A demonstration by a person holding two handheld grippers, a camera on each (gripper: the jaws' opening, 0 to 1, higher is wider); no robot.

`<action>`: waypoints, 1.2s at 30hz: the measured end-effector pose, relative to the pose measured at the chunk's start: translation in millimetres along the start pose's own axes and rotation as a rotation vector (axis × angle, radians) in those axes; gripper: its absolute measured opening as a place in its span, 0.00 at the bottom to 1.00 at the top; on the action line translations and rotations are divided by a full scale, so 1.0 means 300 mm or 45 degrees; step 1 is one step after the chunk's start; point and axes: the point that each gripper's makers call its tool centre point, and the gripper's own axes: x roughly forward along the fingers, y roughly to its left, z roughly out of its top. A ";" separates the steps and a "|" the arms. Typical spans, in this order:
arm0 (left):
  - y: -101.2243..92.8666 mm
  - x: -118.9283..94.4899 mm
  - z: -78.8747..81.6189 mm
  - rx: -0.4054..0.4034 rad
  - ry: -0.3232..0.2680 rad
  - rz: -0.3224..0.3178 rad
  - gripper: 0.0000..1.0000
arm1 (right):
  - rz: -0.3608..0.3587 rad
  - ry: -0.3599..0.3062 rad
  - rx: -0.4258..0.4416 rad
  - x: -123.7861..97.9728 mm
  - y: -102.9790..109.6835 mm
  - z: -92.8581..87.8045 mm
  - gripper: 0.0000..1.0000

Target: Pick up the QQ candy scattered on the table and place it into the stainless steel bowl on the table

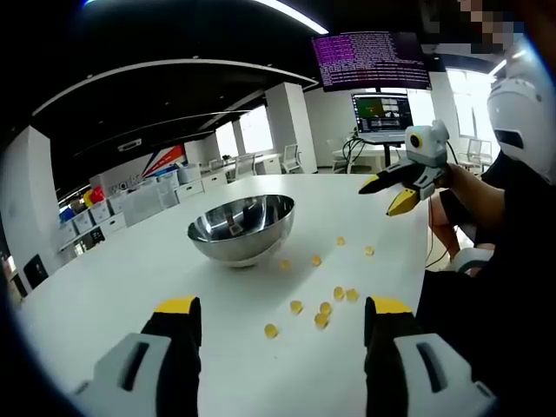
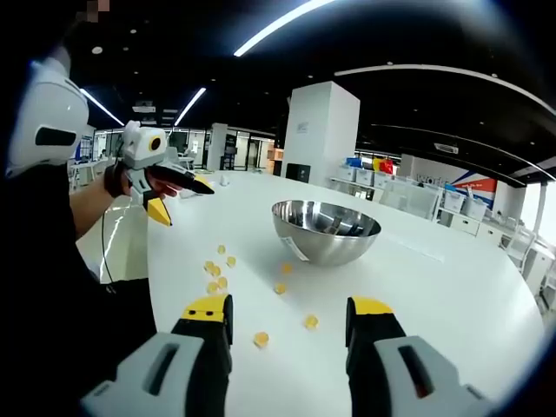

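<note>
I hold my left gripper point(image 1: 282, 317) released and empty above the table point(image 1: 104, 287); the bowl point(image 1: 241, 228) stands ahead of its left finger, candies point(image 1: 322, 310) scattered between and beyond the fingertips. My right gripper point(image 2: 287, 317) hangs parted too, candies point(image 2: 261, 338) lying between its fingers.

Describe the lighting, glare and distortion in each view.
Left gripper view: fisheye bends the table edge; ceiling dark, bright window glare at far right; the bowl mirrors the room. Right gripper view: ceiling strip lights curve; candies stay sharp and the bowl casts a soft shadow.
</note>
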 end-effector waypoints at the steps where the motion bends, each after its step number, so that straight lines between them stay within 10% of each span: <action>1: 0.000 0.000 0.000 0.000 0.000 0.000 0.77 | -0.002 -0.002 -0.002 0.000 -0.001 0.001 0.49; 11: 0.000 -0.012 0.003 -0.003 -0.008 0.006 0.77 | -0.042 -0.043 0.018 -0.010 -0.013 0.031 0.37; 36: 0.009 0.011 -0.023 -0.021 -0.002 -0.011 0.76 | -0.022 0.159 0.125 0.220 -0.094 -0.170 0.21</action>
